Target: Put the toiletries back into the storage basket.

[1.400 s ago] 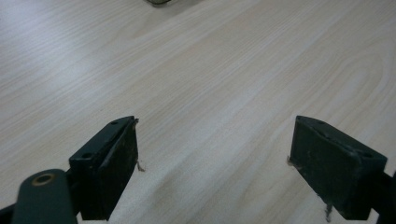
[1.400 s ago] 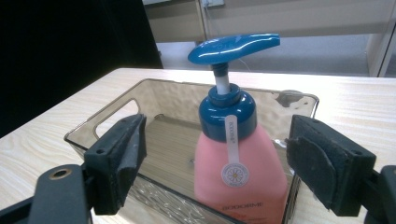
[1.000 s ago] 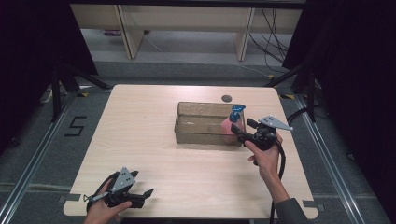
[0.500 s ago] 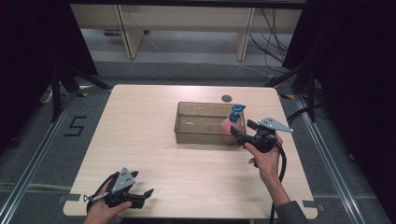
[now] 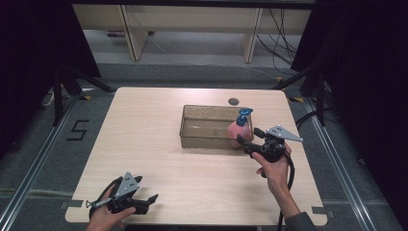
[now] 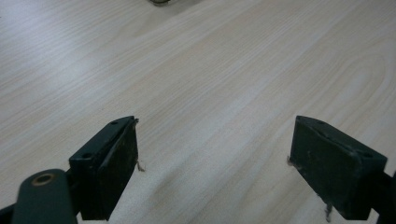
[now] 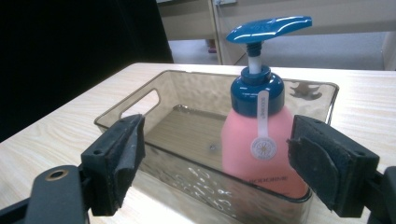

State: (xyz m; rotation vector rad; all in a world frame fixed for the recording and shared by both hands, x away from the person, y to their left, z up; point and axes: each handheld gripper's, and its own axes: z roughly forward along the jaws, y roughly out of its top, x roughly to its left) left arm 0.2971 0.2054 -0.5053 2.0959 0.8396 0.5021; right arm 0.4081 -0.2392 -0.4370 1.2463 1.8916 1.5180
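Note:
A pink soap bottle (image 5: 240, 130) (image 7: 261, 144) with a blue pump top stands upright at the right end of a clear brownish bin (image 5: 208, 138) (image 7: 187, 182). My right gripper (image 5: 249, 139) (image 7: 212, 161) is open just outside the bin's right end, with its jaws pointing at the bottle and nothing between them. Near the table's front left corner my left gripper (image 5: 146, 202) (image 6: 212, 163) rests low over bare wood, open and empty.
A small dark round disc (image 5: 234, 101) lies on the light wooden table (image 5: 144, 134) behind the bin. Wooden shelving legs (image 5: 131, 33) and cables stand on the floor beyond the far edge. The right gripper's cable (image 5: 287, 183) trails toward the front edge.
The right gripper has drawn back slightly from the bottle, toward the front right. The bottle stays upright in the bin. The left gripper has not moved.

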